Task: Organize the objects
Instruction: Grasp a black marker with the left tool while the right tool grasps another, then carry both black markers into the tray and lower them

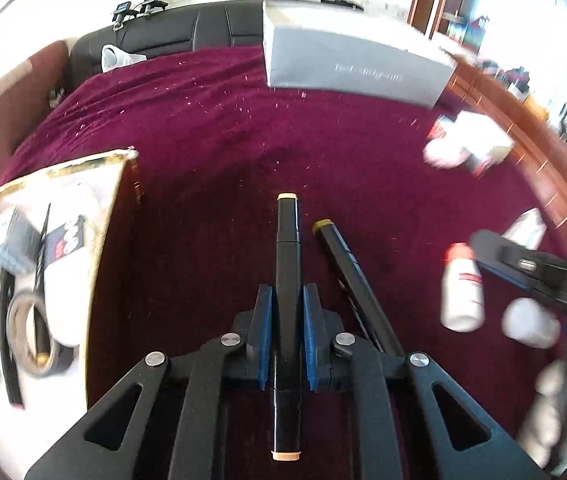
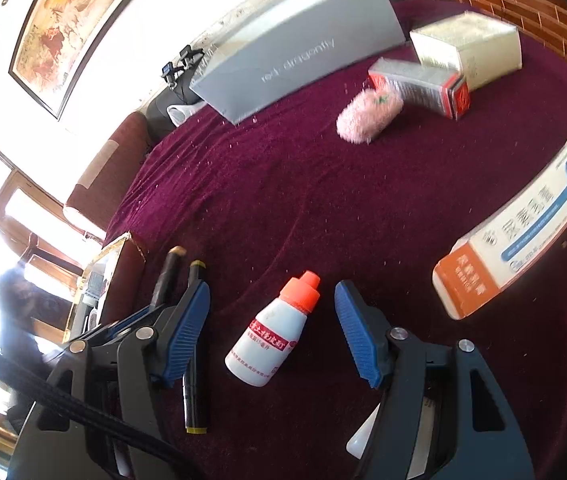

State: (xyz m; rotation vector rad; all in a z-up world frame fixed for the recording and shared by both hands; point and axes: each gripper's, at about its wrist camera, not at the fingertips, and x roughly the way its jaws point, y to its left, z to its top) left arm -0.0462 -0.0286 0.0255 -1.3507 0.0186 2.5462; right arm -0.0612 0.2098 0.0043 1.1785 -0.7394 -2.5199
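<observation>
Left gripper (image 1: 287, 320) clamped on a black marker (image 1: 286, 264) over the maroon counter (image 1: 211, 128), near the gold-rimmed box (image 1: 117, 184); right gripper (image 2: 271, 324) spread wide around the orange-capped white bottle (image 2: 273, 334); second marker (image 1: 347, 264) just beside.

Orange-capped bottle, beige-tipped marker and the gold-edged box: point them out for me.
orange-capped bottle (image 2: 269, 340): right wrist view, on its white labelled body.
beige-tipped marker (image 1: 287, 264): left wrist view, on its black barrel ahead of the left hand-held gripper (image 1: 287, 312).
gold-edged box (image 1: 117, 196): left wrist view, on its right rim.
</observation>
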